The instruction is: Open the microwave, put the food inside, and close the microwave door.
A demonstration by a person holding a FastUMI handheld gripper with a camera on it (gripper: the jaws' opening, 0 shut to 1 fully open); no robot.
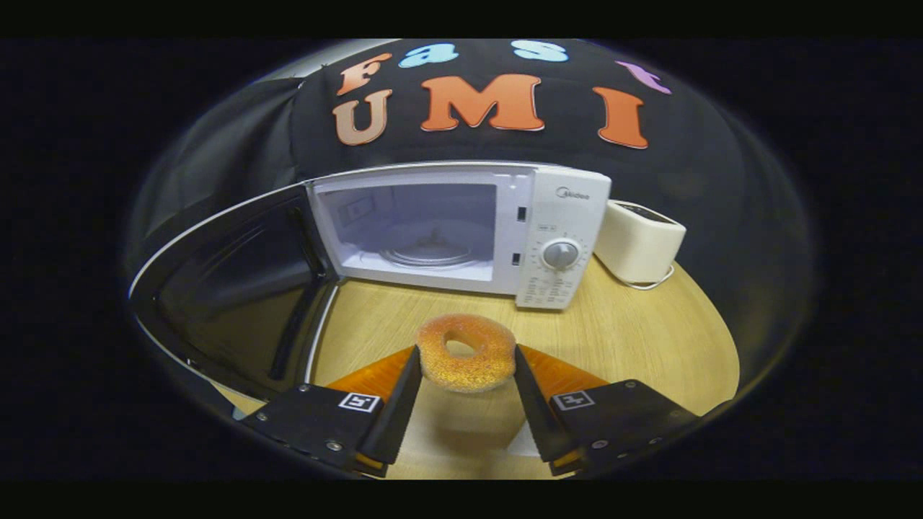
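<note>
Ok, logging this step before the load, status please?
Gripper shut on doughnut, held above the table. Microwave ahead, door swung wide open, cavity bare. Nothing between doughnut and opening.

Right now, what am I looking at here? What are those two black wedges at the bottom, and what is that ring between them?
The camera rides on a hand-held tool and looks forward along it. The two black wedges are the fingers of its tongs, squeezing a sugared doughnut from both sides. Beyond them, on a wooden table, stands a white microwave. Its door is swung wide open and the glass turntable inside is bare. A cream toaster sits beside the microwave. The doughnut goes inside next.
</note>
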